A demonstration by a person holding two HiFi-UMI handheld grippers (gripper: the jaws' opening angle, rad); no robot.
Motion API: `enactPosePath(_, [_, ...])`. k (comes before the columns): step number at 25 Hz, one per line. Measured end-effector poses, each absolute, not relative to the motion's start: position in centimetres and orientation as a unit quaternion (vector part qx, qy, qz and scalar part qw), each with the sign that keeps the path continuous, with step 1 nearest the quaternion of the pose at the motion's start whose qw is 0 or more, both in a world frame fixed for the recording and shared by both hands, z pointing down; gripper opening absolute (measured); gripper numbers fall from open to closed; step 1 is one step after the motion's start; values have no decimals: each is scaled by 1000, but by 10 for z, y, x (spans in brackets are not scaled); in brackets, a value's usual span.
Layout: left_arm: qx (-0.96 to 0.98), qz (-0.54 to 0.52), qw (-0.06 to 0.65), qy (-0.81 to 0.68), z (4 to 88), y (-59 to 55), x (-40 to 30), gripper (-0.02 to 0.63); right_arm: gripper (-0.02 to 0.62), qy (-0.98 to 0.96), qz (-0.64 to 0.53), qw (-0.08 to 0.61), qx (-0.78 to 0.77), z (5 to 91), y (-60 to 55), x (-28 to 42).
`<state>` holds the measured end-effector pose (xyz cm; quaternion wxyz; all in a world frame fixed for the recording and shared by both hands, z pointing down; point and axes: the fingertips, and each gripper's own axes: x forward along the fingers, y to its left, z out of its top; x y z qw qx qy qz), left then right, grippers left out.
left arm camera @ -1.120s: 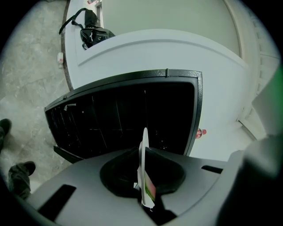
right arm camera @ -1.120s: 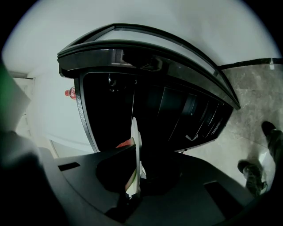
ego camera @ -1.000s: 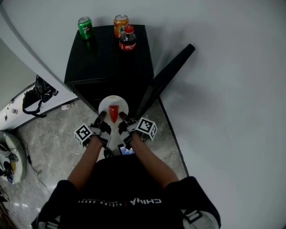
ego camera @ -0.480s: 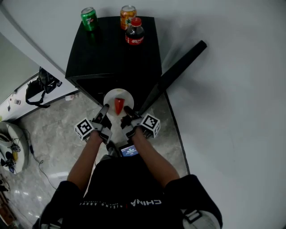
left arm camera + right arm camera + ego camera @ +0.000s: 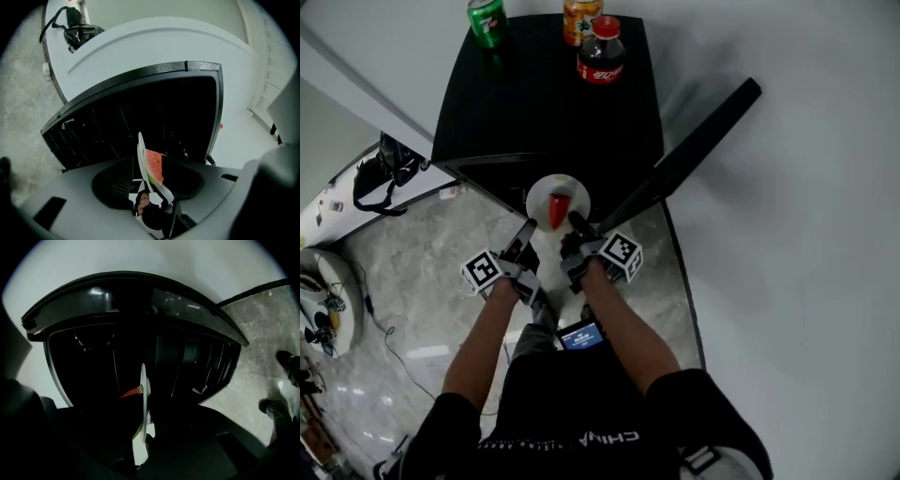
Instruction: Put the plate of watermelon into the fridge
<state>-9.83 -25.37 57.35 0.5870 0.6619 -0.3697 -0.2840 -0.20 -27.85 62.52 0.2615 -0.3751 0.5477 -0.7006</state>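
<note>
Person stands facing a low black fridge (image 5: 546,103), its door (image 5: 698,136) swung wide open to the right, out along the white wall.

White plate (image 5: 544,193) carrying a red watermelon slice (image 5: 557,210) is held level at the mouth of the open fridge, just below its top front edge. Cannot tell whether it rests on a shelf.

Right gripper (image 5: 576,225): jaws pinched onto the plate's near rim. Left gripper (image 5: 528,231): jaws spread wide, with the plate's rim standing between them and neither pad pressing on it.

Both gripper views look past the plate, seen edge-on, into a dark cavity with ribbed side walls. Nothing shows between the plate and that opening.

On the fridge top, at the back: green can (image 5: 487,19), orange can (image 5: 582,11), cola bottle (image 5: 600,54) just in front of the orange one.

Left of the fridge: a black bag (image 5: 382,174) on a white ledge, and grey marble floor (image 5: 412,309) with a cable trailing over it. A small lit screen (image 5: 581,335) hangs at the person's waist.
</note>
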Motion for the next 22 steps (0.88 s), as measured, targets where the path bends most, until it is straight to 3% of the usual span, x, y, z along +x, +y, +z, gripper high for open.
enactPosePath(22, [669, -230, 615, -346, 688, -292, -88, 169, 28, 547, -679, 265, -413, 729, -355, -24])
